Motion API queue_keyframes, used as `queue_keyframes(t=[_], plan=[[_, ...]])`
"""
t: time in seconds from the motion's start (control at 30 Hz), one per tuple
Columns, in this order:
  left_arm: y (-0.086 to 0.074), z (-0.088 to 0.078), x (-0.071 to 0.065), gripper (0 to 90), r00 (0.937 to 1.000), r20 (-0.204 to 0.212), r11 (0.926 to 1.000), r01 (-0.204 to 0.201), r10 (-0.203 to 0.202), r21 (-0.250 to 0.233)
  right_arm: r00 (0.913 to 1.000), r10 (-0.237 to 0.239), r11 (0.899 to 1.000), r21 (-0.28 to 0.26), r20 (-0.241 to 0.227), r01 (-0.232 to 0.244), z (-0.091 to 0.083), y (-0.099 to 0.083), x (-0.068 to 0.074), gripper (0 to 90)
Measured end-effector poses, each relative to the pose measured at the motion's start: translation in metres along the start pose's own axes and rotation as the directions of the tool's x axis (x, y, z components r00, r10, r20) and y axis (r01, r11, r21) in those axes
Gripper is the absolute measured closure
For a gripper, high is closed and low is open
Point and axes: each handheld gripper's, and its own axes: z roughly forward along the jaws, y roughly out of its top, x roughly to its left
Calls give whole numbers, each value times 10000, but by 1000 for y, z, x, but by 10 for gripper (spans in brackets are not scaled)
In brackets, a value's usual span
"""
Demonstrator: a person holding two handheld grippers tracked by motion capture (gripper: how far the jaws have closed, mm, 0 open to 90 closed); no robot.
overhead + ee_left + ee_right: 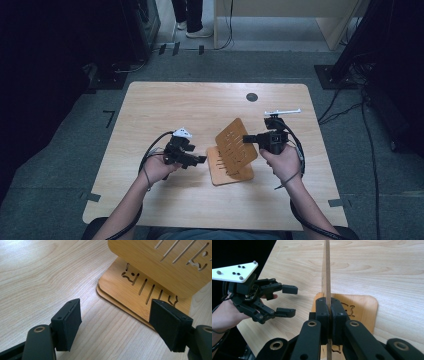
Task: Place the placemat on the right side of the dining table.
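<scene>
Two wooden boards are sitting mid-table: the flat base board (231, 170) and the slotted top board (236, 141) tilting above it. The right tool (328, 315) is pinching the top board's edge. The left tool (199, 160), jaws apart, is waiting beside the base board; it probably needs to hold that down next.

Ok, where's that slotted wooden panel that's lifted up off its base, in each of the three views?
High view: the raised slotted panel tilts up at table centre, its edge in the right gripper.
Left gripper view: top right, the raised slotted panel overhangs the base.
Right gripper view: edge-on, the raised slotted panel is a thin vertical strip at centre.
Shared landmark: the slotted base board flat on the table.
</scene>
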Motion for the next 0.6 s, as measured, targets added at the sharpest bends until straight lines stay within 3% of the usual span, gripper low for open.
queue_keyframes(t=[0.6], plan=[[0,2,0,250,10000,-8,9999,-64,64,81,9991,10,10000,-35,420,-8,-10,3,-9,882]])
